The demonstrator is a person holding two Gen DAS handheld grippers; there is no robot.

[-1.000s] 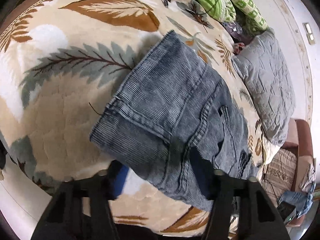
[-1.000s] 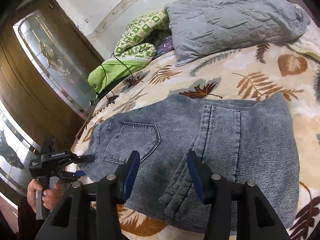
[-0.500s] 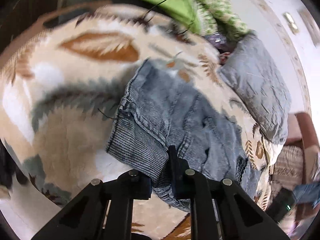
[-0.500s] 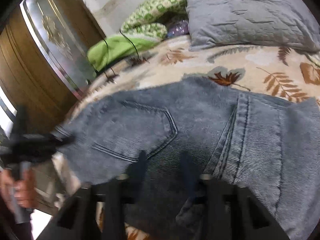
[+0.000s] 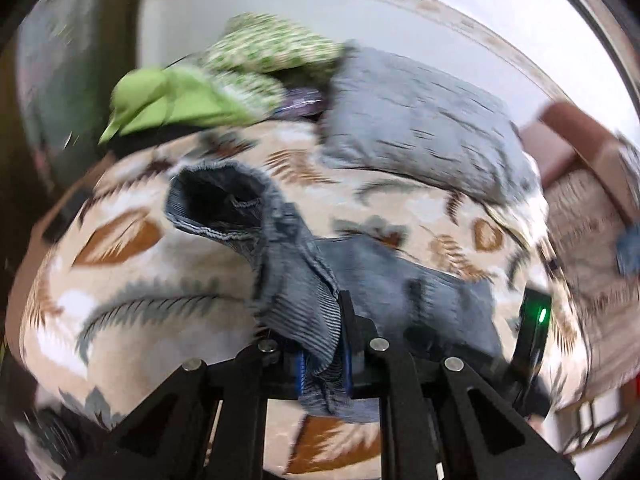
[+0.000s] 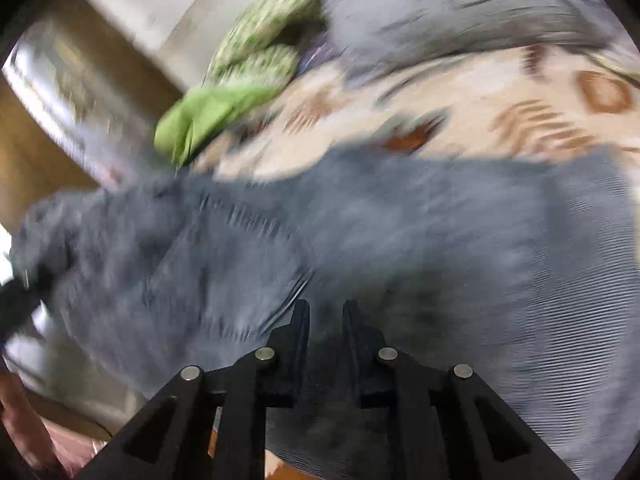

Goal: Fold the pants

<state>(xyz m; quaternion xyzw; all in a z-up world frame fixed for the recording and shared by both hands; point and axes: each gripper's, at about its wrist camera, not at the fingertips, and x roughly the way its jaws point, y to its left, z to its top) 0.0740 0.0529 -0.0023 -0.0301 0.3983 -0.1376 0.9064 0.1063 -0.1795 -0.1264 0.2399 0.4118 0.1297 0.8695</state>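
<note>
Leaf-print bed (image 5: pixel 120 292) under pants (image 5: pixel 296 312); left tool (image 5: pixel 322 344) and right tool (image 6: pixel 326 320) clamp denim.

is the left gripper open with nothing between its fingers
No, the left gripper is shut on a bunched fold of the jeans, lifting it off the leaf-print blanket.

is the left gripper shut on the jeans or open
Shut on them: the left gripper has a bunched fold of the grey-blue denim pants pinched between its fingers, lifted off the leaf-print blanket.
</note>
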